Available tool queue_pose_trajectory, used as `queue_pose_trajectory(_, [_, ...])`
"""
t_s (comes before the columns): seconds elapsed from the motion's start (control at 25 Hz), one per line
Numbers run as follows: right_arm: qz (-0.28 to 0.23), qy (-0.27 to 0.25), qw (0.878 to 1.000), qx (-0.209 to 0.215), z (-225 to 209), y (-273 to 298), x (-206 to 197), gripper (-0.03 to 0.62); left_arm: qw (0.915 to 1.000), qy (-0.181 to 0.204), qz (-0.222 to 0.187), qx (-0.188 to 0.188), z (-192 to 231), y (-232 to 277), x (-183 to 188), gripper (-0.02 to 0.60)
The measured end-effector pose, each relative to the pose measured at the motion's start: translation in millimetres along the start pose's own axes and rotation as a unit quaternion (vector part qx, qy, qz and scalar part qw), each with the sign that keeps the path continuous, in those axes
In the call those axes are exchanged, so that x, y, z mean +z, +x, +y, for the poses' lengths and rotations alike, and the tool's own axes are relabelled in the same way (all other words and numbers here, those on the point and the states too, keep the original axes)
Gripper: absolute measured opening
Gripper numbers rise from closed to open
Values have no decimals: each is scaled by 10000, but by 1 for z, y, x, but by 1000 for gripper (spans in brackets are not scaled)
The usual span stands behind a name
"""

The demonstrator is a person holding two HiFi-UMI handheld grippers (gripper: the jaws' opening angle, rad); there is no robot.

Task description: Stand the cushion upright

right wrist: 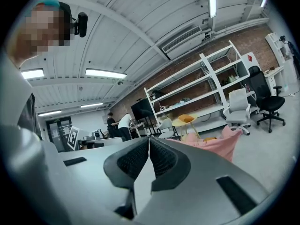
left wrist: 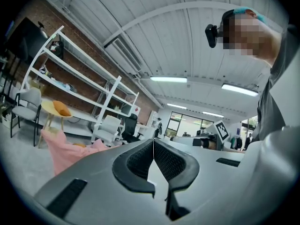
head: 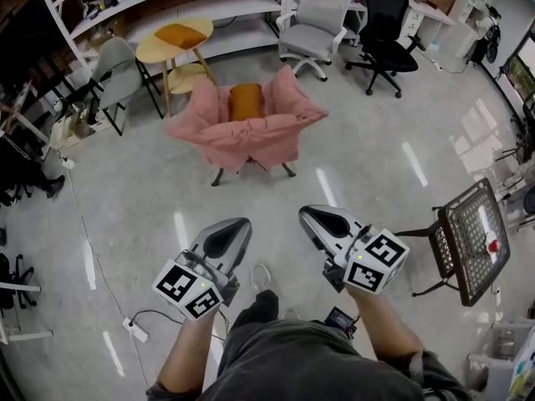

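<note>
An orange cushion (head: 246,101) rests against the back of a chair draped in pink cloth (head: 247,132), a few steps ahead in the head view. A sliver of that cushion (right wrist: 209,138) shows above the pink cloth (right wrist: 216,146) in the right gripper view. The pink-draped chair (left wrist: 65,151) lies low at the left of the left gripper view. My left gripper (head: 242,224) and right gripper (head: 305,215) are held side by side, well short of the chair. Both have their jaws pressed together with nothing between them.
A second orange cushion (head: 180,34) lies on a round yellow table (head: 167,50) behind the chair. White shelving (head: 167,11), a grey chair (head: 121,73), a white office chair (head: 316,22) and a black one (head: 386,25) line the back. A black mesh side table (head: 472,241) stands at the right. A white cable (head: 92,241) crosses the floor.
</note>
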State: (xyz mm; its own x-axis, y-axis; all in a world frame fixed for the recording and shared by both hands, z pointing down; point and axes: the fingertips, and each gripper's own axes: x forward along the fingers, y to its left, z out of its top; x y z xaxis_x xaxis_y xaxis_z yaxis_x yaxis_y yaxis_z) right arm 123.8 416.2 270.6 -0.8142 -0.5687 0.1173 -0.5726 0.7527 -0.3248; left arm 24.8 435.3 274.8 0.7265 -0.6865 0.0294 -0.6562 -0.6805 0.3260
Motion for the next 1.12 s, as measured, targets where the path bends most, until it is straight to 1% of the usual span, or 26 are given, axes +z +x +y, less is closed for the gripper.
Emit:
queue_pose_trajectory(0.24, [-22, -69, 9999, -130, -39, 68, 29, 15, 9999, 0, 69, -101, 75, 31, 27, 11])
queue_pose_trajectory(0.48, [-42, -171, 9997, -175, -61, 120, 56, 15, 9996, 128, 108, -237, 124, 55, 55, 11])
queue_pose_trajectory(0.6, [-10, -240, 9996, -134, -70, 145, 68, 15, 9996, 182, 66, -212, 147, 63, 70, 11])
queue_pose_trajectory(0.84, [-36, -331, 9994, -84, -91, 177, 83, 15, 9996, 245, 26, -122, 182, 76, 82, 11])
queue_pose_trajectory(1.0, [-74, -298, 9995, -82, -118, 201, 98, 15, 9995, 298, 65, -61, 209, 95, 95, 11])
queue_pose_trajectory(1.12, [-89, -255, 9996, -71, -146, 215, 105, 15, 9994, 333, 82, 22, 230, 114, 100, 12])
